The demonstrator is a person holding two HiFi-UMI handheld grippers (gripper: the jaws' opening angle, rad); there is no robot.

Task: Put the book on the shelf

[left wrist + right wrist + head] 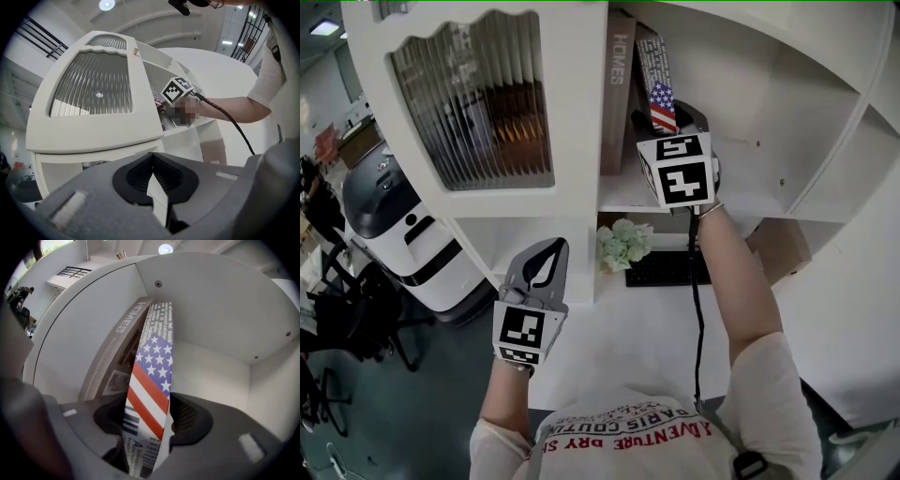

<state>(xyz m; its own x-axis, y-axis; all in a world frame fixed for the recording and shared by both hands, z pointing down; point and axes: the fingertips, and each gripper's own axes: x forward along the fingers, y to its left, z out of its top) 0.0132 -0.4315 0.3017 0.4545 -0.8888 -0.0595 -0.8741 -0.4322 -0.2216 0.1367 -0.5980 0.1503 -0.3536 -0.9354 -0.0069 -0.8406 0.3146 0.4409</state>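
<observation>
Two books share the upper open compartment of the white shelf. One has a stars-and-stripes cover, and beside it is a taller brown volume with "HOMES" down its spine. We see the flag-covered book tilted, its upper end leaning left against the brown volume, which stands next to the compartment's left wall. Its lower end sits between the jaws of the right gripper, which reaches into the compartment from the front. In the right gripper view those jaws are spread, one on each side of the book. The right jaw lies close along the book's edge and a dark gap shows at the left, so the pads do not seem to clamp it. The gripper hides the book's bottom edge, so we cannot tell whether it rests on the shelf board.

In the head view the left gripper hangs lower and to the left, well apart from both books, in front of the shelf below a ribbed glass door. Its jaws are pressed together at the tips with nothing between them. Below the compartment, pale green artificial flowers sit just beside a black keyboard on the white tabletop.
</observation>
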